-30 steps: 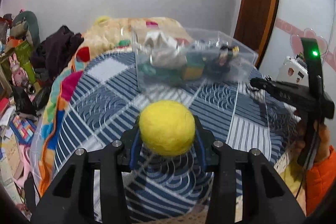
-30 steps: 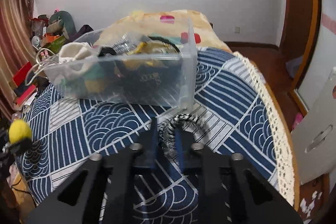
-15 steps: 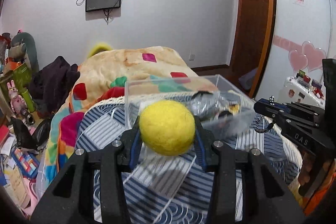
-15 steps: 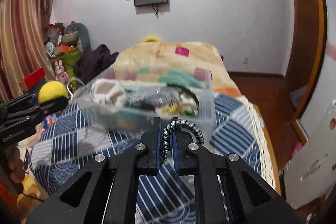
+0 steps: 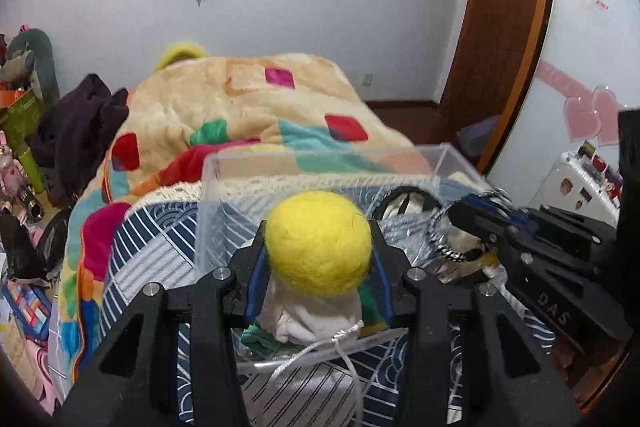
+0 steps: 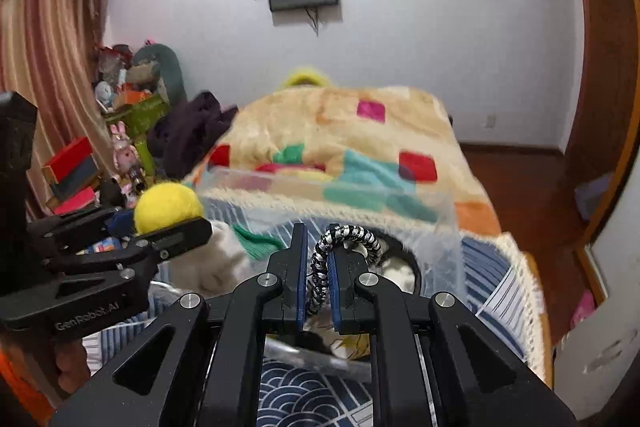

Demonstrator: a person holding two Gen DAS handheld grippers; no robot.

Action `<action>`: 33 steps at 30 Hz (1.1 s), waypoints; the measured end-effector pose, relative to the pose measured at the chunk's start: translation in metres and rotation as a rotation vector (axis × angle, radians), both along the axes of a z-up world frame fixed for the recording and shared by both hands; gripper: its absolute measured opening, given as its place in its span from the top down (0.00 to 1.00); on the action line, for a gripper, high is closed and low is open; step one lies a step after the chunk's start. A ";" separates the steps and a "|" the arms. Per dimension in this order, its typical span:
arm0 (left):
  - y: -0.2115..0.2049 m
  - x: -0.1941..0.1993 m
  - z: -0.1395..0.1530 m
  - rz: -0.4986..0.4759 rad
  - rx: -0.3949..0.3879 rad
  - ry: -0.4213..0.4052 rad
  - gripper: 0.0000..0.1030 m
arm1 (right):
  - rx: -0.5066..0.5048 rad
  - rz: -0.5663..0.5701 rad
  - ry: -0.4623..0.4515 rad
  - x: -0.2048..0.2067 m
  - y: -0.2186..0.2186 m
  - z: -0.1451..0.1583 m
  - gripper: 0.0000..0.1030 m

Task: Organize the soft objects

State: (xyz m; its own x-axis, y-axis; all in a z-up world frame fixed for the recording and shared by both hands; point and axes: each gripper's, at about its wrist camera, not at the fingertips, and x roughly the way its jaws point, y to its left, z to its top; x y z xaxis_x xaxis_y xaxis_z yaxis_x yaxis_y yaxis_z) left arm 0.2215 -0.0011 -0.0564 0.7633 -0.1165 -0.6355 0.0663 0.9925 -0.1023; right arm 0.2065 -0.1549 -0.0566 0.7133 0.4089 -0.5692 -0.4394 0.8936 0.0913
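Observation:
My left gripper (image 5: 318, 259) is shut on a yellow felt ball (image 5: 318, 243) and holds it over the near left part of a clear plastic bin (image 5: 224, 171). The ball also shows in the right wrist view (image 6: 167, 207). My right gripper (image 6: 319, 269) is shut on a black-and-white braided hair tie (image 6: 344, 237) and holds it over the bin's (image 6: 450, 227) near right part. The hair tie shows in the left wrist view (image 5: 444, 243). Inside the bin lie a white drawstring pouch (image 5: 304, 319), a green knit piece (image 6: 256, 241) and other soft items.
The bin stands on a blue-and-white patterned bedspread (image 5: 160, 247). A beige blanket with coloured squares (image 5: 248, 107) lies behind it. Dark clothes (image 5: 76, 127) and cluttered toys (image 6: 128, 107) sit at the left. A wooden door (image 5: 504, 27) is at the right.
Both grippers have moved forward and over the bin, each still holding its object. The bin's contents now lie right below the fingers.

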 end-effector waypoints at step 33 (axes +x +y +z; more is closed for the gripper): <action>-0.005 -0.127 0.050 0.009 0.013 -0.317 0.34 | 0.110 -0.059 -0.241 -0.097 -0.056 0.043 0.30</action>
